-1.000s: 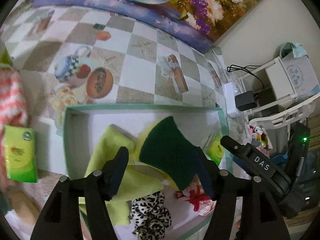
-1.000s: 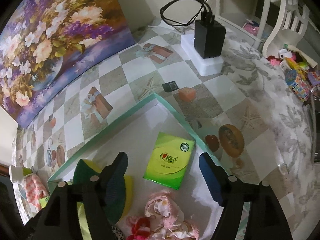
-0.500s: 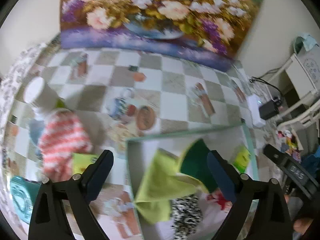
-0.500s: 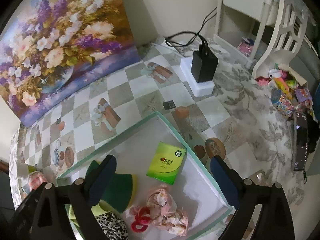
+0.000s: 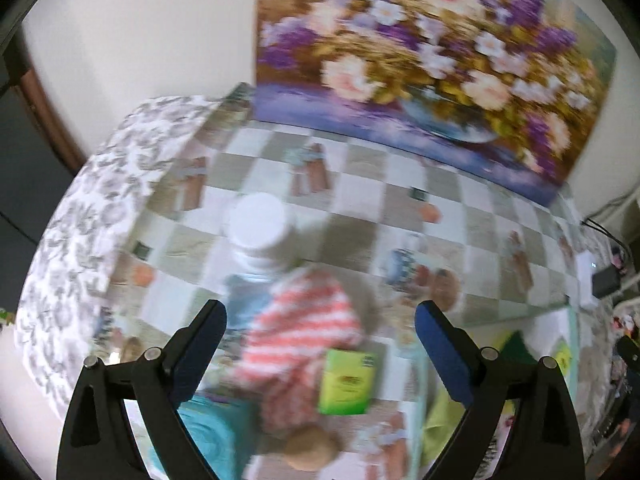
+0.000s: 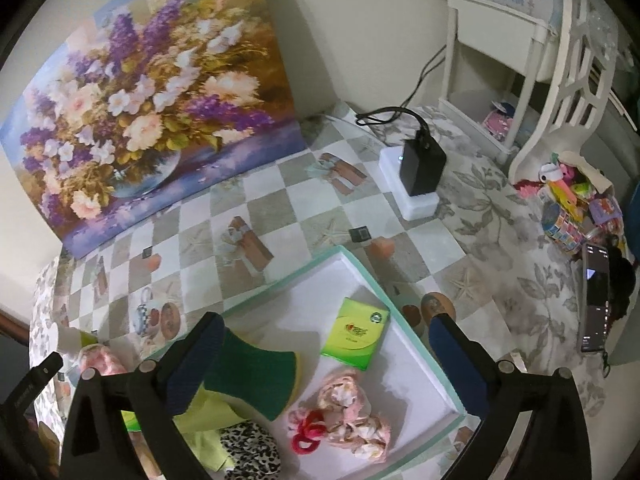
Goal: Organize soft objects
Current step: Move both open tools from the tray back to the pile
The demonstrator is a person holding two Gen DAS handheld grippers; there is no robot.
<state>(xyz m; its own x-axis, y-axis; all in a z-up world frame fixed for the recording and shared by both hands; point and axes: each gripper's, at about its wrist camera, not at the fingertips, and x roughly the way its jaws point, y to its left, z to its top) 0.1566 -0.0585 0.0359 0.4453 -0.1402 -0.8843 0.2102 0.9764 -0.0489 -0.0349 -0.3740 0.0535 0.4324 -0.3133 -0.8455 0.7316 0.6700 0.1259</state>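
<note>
A white tray with a teal rim (image 6: 404, 316) holds a green sponge (image 6: 256, 372), a yellow-green cloth (image 6: 204, 432), a leopard-print piece (image 6: 248, 456), a pink floral scrunchie (image 6: 352, 412), a red hair tie (image 6: 304, 436) and a green tissue pack (image 6: 356, 334). My right gripper (image 6: 324, 364) is open and empty above the tray. My left gripper (image 5: 320, 352) is open and empty above a red-and-white striped knit item (image 5: 300, 344), a second green tissue pack (image 5: 348, 382) and a teal cloth (image 5: 204, 432), all left of the tray (image 5: 572, 328).
A white-capped jar (image 5: 260, 232) stands behind the striped item. A flower painting (image 6: 140, 112) leans on the wall. A charger on a white block (image 6: 420, 176), a white shelf (image 6: 500, 60), toys (image 6: 572, 208) and a phone (image 6: 596, 300) lie to the right.
My left gripper has let go of the green sponge in the tray, opened, and swung left over the striped item. My right gripper has risen and opened wider above the tray.
</note>
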